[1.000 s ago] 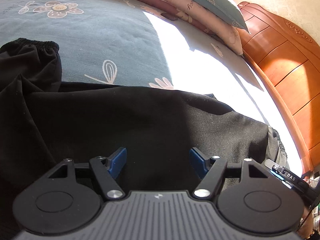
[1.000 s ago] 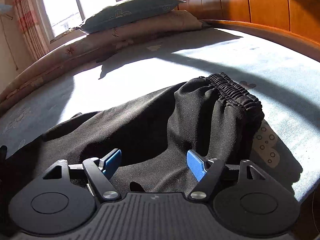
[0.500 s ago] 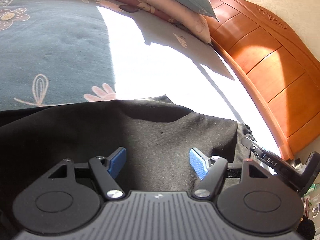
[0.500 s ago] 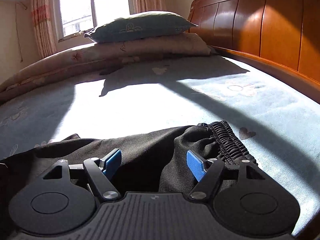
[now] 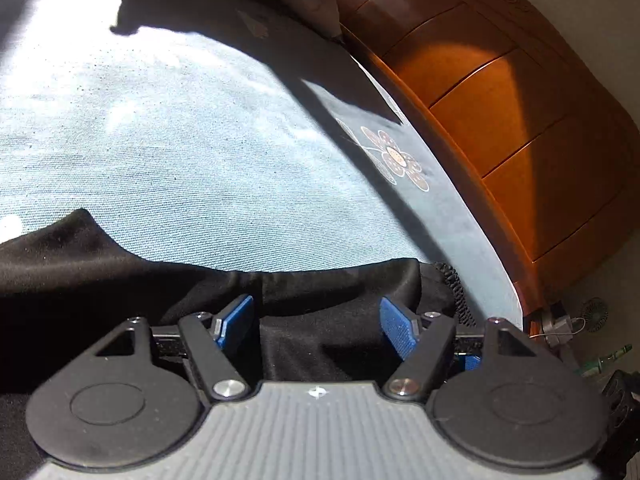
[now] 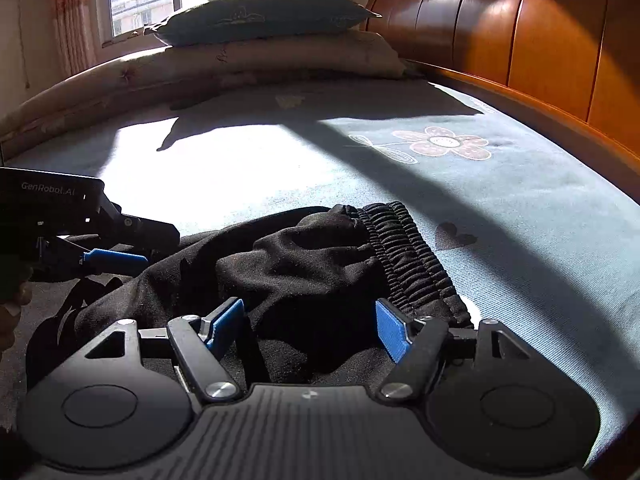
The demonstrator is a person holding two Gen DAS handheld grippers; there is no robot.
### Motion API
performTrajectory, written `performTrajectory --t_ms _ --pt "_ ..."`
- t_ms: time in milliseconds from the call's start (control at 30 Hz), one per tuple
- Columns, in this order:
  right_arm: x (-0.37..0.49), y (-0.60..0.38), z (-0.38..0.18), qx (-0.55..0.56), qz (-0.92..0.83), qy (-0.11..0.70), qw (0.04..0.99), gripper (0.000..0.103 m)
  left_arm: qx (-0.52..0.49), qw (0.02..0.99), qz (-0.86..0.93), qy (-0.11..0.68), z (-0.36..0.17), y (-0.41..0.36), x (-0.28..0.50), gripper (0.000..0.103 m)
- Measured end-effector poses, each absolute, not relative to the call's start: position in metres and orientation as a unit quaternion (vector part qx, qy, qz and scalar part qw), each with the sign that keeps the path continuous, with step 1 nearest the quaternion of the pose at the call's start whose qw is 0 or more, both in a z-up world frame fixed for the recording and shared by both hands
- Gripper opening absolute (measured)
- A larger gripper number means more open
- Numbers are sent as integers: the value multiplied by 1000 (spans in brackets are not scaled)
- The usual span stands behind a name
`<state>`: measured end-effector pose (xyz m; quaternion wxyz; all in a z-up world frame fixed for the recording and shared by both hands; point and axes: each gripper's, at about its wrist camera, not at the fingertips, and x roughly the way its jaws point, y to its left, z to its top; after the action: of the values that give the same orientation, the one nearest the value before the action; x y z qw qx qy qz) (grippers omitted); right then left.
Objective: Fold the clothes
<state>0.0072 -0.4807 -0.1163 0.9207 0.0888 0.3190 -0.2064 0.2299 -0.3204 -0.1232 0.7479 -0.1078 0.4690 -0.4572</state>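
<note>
left wrist view: the left gripper (image 5: 318, 316) is spread wide over the black pants (image 5: 120, 272), its blue pads not pressing on the cloth. the pants lie on the blue bed sheet (image 5: 200, 152), with the wooden headboard (image 5: 520, 128) at 2 o'clock.

right wrist view: the right gripper (image 6: 310, 324) is closing, with bunched pants (image 6: 304, 256) between its pads but not pinched. the stretchy waistband (image 6: 408, 252) is at 1 o'clock. the left gripper (image 6: 116, 258) is at 9 o'clock. pillows (image 6: 260, 20) sit at 12 o'clock.

Black trousers (image 6: 304, 264) cut off at left edge, lower part hidden behind right tongs (image 6: 310, 326)
</note>
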Motion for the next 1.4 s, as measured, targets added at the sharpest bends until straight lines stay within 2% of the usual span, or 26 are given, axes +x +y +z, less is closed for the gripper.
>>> performTrajectory --t_ms 133,300,467,567,667,800,1100,1300,1400 --pt "-6 -478 -119 61 -194 325 924 70 -97 759 -445 466 -119 -323 237 71" --pt "-15 -477 -111 84 -198 326 921 70 -80 762 -437 471 -102 -329 234 69" --pt "-22 -478 -115 99 -193 320 922 71 -121 706 -517 469 -80 -355 217 74" --pt "-23 -479 -115 105 -193 316 923 71 -95 688 -534 482 -89 -379 208 75" --pt "-27 -480 -115 108 -188 314 924 71 -57 725 -497 474 -105 -394 214 74" --pt "-32 -481 -112 130 -187 306 924 71 -66 726 -490 478 -97 -389 224 73" --pt "-38 -453 -90 145 -169 283 933 75 -16 788 -443 428 -33 -287 226 77" --pt "-30 -414 -72 119 -123 276 946 75 21 827 -370 423 -41 -179 209 77" --pt "-17 -396 -66 119 -90 279 949 70 16 822 -367 435 -58 -140 198 77"
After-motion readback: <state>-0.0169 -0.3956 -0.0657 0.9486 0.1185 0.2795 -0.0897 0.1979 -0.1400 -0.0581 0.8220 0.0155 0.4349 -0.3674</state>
